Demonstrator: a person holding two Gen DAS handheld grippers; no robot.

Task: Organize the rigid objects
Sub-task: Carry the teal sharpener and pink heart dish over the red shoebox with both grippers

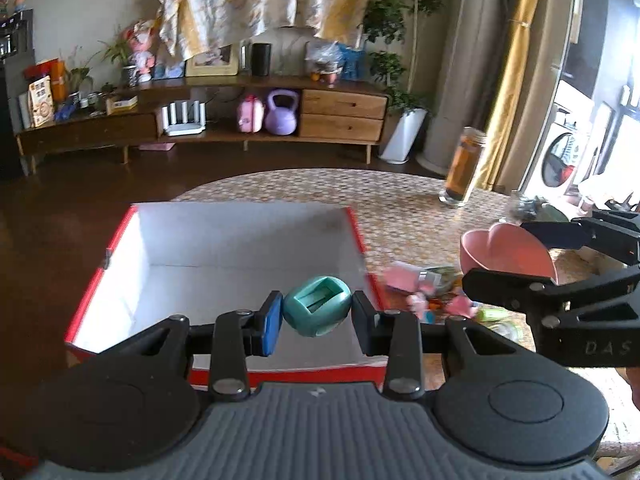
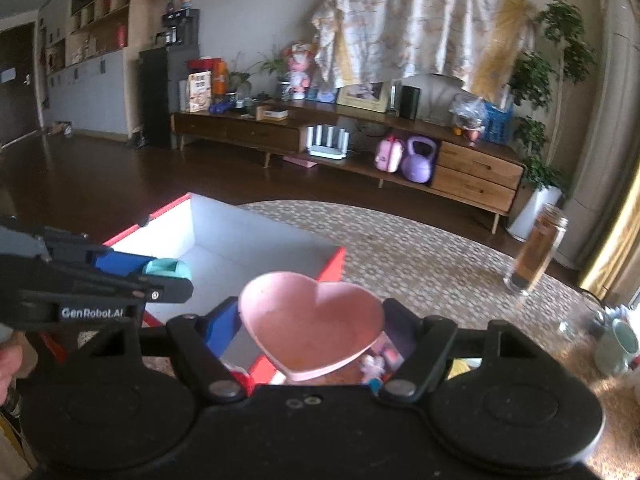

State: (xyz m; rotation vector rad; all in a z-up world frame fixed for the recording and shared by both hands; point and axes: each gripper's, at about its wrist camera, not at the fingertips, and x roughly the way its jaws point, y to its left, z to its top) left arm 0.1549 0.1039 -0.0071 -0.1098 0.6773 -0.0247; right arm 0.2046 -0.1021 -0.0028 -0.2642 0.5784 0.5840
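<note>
Left gripper (image 1: 316,322): jaws narrow, clamped on a teal rounded holder (image 1: 318,311) with a slot in its top, carried above the open red-edged box (image 1: 240,240), pointing forward and down. Right gripper (image 2: 312,334): jaws wide, clamped on either side of a pink heart-shaped bowl (image 2: 312,320), hollow facing up, held just right of the box above the patterned table (image 2: 420,256). Small toys (image 1: 424,300) lie on the table beside the box. Glass jar (image 1: 464,166) stands well apart at the far right
</note>
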